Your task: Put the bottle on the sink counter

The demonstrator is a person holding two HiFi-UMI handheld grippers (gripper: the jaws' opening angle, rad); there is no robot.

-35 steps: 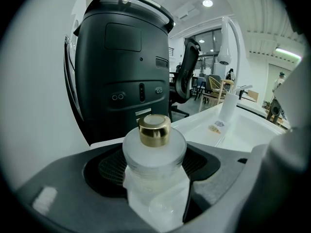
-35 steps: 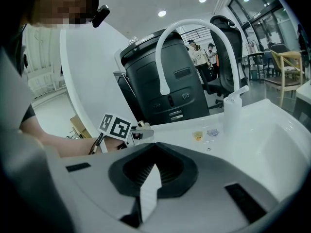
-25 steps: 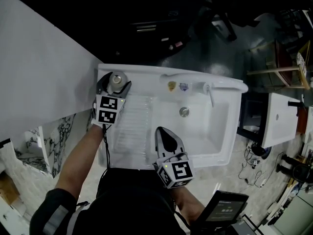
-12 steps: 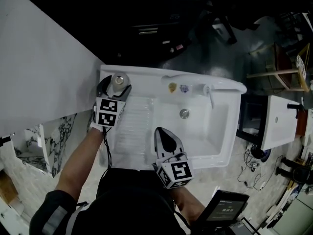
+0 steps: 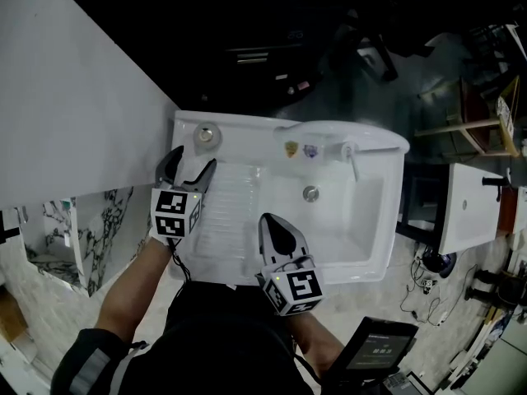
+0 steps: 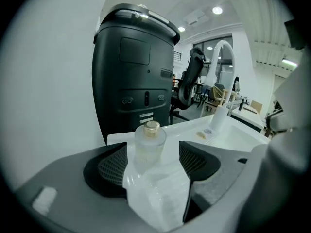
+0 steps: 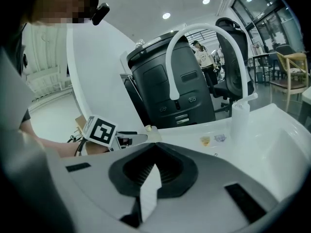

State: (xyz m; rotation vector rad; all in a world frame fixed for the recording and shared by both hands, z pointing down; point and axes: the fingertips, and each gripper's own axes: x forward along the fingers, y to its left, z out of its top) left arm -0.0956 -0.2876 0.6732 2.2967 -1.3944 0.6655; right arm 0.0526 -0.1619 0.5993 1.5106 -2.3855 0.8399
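No word or number can be read anywhere. Two small stickers (image 5: 289, 146) on the sink rim (image 5: 247, 130) — one yellowish, one bluish — are too small to make out. The dark screen (image 5: 380, 352) at the lower edge shows pale marks, perhaps text. The marker cubes (image 5: 173, 214) carry only black-and-white square patterns — no letters.

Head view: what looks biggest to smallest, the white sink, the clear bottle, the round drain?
1. White ceramic sink
2. Clear round glass bottle and round metal drain: nearly alike, too close to rank.
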